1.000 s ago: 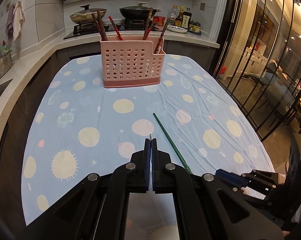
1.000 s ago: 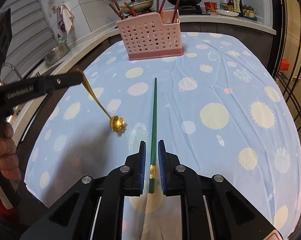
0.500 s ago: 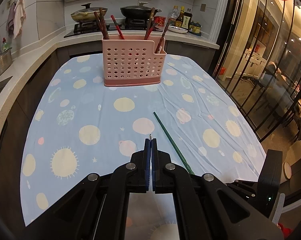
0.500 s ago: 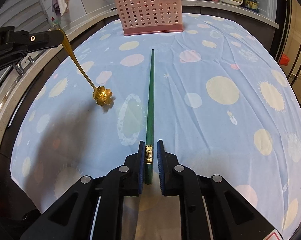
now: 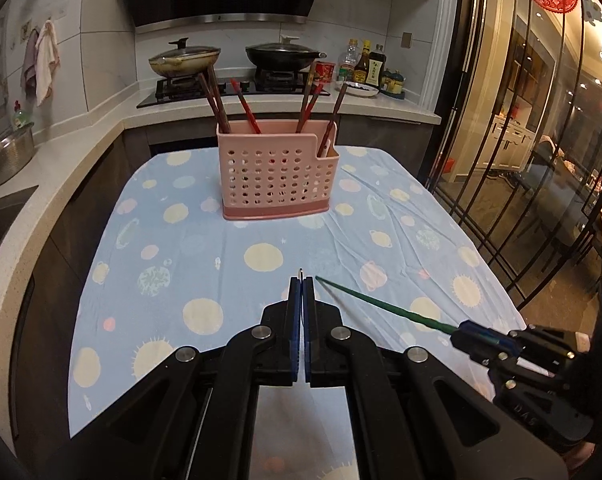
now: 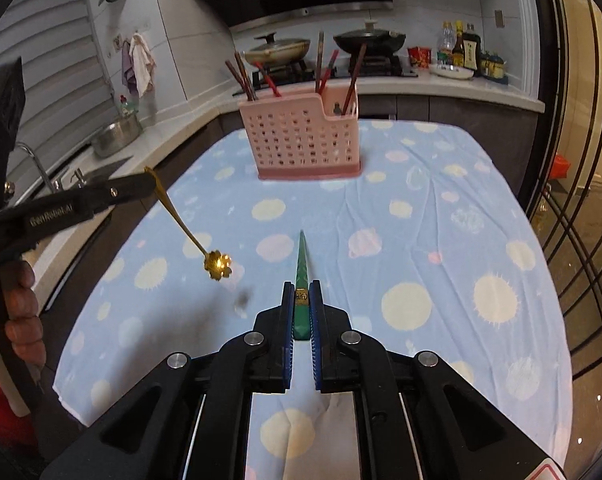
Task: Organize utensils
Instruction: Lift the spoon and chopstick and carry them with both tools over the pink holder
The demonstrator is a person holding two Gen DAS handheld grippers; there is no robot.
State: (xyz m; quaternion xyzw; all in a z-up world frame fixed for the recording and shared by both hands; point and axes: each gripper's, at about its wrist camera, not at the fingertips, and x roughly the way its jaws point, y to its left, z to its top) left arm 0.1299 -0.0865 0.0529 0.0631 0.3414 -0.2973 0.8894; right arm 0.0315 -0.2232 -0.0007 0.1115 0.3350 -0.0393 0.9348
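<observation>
Worktop [image 5: 149,240] under a spotted cloth; pink caddy [image 5: 275,172] of chopsticks stands far ahead of both tools. Right tool [image 6: 302,308], jaws nearly closed, clamps a green chopstick [image 6: 302,258] pointing toward the caddy, above the cloth. Left tool [image 5: 302,292], jaws closed, pinches a gold spoon [image 6: 219,265] by its handle
</observation>
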